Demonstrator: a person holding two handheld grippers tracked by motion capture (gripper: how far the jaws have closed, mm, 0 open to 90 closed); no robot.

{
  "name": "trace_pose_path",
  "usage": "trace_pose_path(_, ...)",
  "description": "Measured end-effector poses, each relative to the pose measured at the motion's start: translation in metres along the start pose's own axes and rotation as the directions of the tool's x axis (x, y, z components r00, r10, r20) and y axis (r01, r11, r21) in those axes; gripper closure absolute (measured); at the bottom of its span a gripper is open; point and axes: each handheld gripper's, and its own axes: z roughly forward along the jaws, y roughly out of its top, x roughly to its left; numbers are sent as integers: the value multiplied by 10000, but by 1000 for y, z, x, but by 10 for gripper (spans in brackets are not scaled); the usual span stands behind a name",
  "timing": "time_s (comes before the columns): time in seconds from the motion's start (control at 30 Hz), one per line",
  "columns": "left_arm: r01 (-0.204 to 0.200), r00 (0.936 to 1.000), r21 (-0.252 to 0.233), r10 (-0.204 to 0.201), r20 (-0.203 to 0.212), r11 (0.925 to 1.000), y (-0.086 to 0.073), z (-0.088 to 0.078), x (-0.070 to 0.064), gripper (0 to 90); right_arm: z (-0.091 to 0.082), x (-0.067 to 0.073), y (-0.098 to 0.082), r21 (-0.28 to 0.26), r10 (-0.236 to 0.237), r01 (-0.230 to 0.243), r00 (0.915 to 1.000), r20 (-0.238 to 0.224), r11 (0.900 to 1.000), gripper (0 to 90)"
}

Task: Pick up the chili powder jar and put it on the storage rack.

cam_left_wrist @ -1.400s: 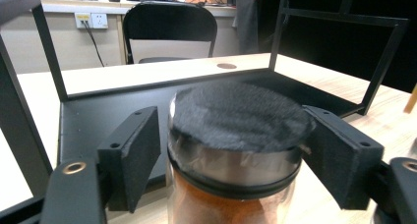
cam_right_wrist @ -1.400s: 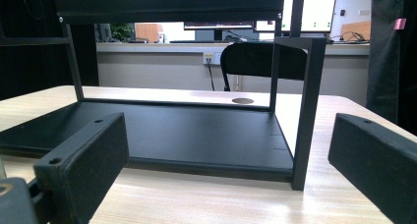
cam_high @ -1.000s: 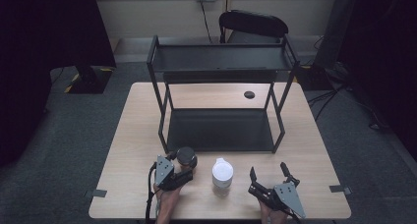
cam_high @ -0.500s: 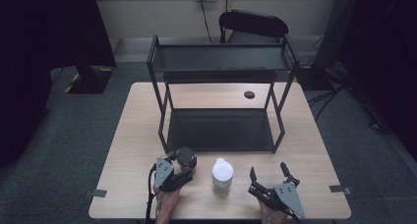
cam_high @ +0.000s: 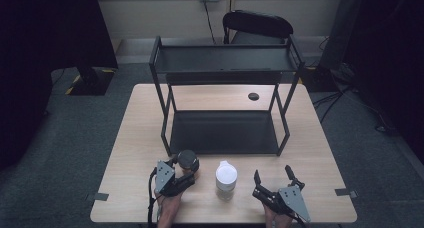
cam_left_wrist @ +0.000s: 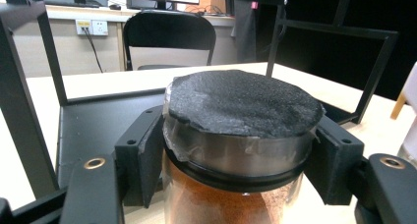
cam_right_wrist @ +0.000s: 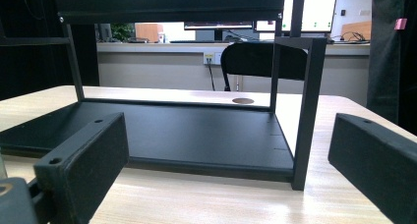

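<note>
Left gripper view: jar between jaws.

Pale wood-grain table top under a matt black two-tier metal shelf rack. Clear glass jar — rust-orange powder inside, speckled charcoal lid, silver band. White-capped pale bottle — grey floor around.

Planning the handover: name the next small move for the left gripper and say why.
Probably lift the jar straight up: the left gripper has its fingers closed on the jar below its black lid, with the rack's lower shelf just ahead.
</note>
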Motion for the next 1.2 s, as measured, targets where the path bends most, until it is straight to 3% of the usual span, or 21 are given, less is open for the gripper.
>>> trace_pose_path(0.47, 45, 9997, -328, -37, 235, 9995, 11, -7, 3, 326, 0, 0, 0, 1, -3, 3, 10000, -1, 10000, 6)
trace_pose_path(1.2, -340, 9962, -963, 414, 762, 9948, 44, -12, 8, 326, 0, -1, 0, 1, -1, 1, 10000, -50, 10000, 6)
